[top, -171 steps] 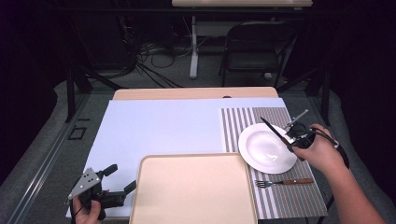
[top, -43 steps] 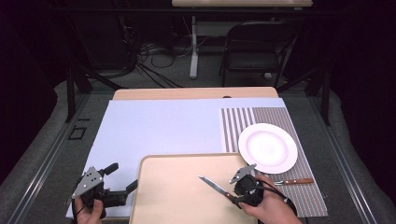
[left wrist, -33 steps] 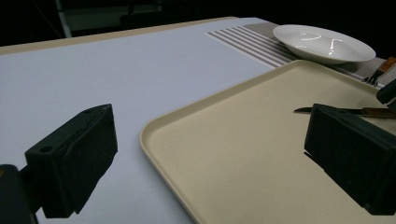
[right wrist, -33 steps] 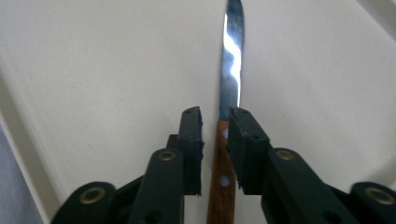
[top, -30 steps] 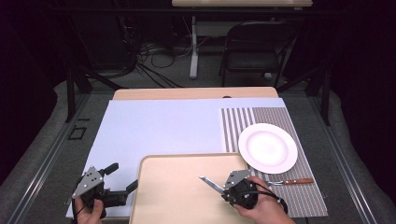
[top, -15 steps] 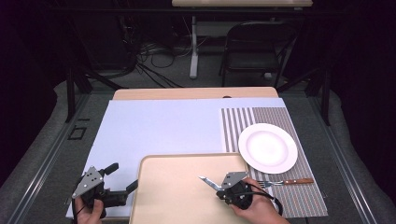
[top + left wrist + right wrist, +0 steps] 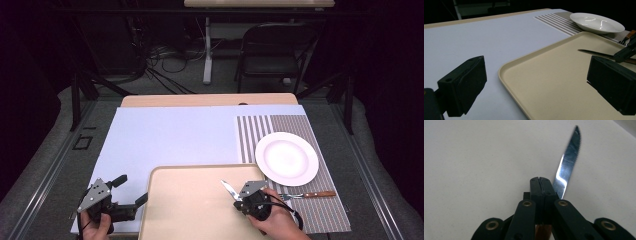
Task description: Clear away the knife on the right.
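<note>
A steel knife [image 7: 227, 188] with a serrated blade [image 7: 569, 165] and a wooden handle is clamped in my right gripper [image 7: 240, 197], which is shut on it [image 7: 540, 180]. The blade points up-left, low over the right part of the beige tray [image 7: 200, 168]. From the left gripper view the knife [image 7: 594, 53] and the right gripper [image 7: 624, 53] show at the tray's far side. My left gripper [image 7: 131, 189] stands open at the tray's front left corner, its jaws [image 7: 540, 80] apart on either side of the tray rim [image 7: 506, 67], holding nothing.
A white plate [image 7: 287, 157] sits on a striped placemat [image 7: 320, 220] at the right, with a wooden-handled fork [image 7: 307, 195] in front of it. A pale blue mat [image 7: 175, 135] covers the table behind the tray. The plate [image 7: 596, 22] is bare.
The right gripper has brought the knife from beside the plate to over the tray, then shifted it slightly left and lower in the last second. The left gripper has stayed put.
</note>
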